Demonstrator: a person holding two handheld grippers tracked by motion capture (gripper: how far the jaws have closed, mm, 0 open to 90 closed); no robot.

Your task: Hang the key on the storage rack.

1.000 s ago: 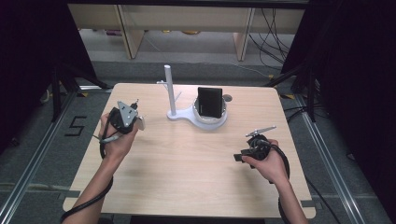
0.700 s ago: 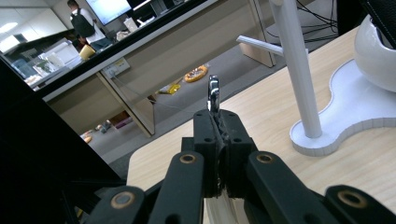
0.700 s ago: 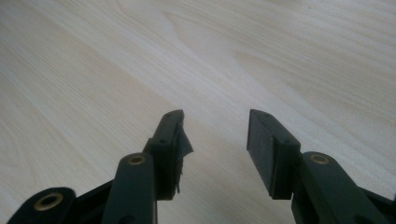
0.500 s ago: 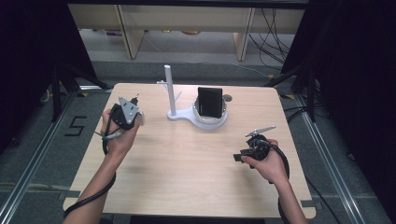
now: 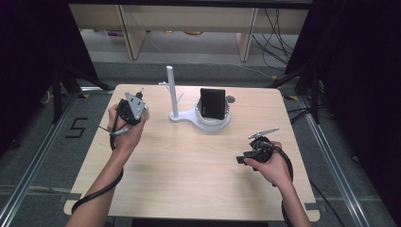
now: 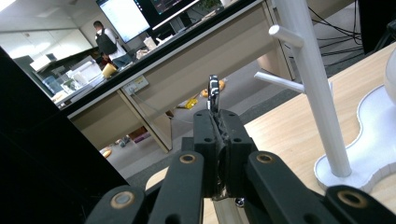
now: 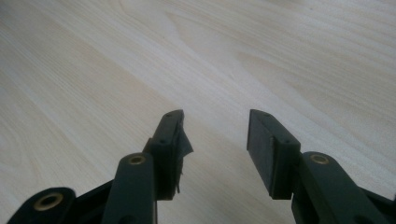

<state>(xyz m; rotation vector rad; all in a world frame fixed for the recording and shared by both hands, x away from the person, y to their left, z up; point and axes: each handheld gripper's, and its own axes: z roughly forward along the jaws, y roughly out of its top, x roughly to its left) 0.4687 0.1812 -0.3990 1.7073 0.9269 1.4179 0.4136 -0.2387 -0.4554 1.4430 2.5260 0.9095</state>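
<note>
Silver metal shows between the tips of our left gripper (image 6: 218,122): a small shiny piece (image 6: 214,91), thin and ridged, sticks up past the two black jaws, which are pressed together on it. What the piece is we cannot tell; it looks like a slim metal link or clasp. In the high view we hold this left gripper (image 5: 131,108) raised above the left part of the wooden table (image 5: 189,170), with its grey plate facing up and its cable trailing down along our forearm.

Just beyond the held piece, in the left gripper view, stands a white post (image 6: 312,84) with short pegs sticking out of its side, rising upright from a white base (image 6: 373,140). From above, the white post (image 5: 171,92) stands near the far middle of the table, well apart from the left gripper, and the base curves round to a ring where a black box-like object (image 5: 212,104) sits upright.

Our right gripper (image 7: 215,135) has its jaws spread apart with nothing between them, bare pale wood beneath. A torn scrap of dark padding hangs on the inner face of one jaw. From above, the right gripper (image 5: 259,144) rests low over the right side of the table, near the front, far from the stand.
</note>
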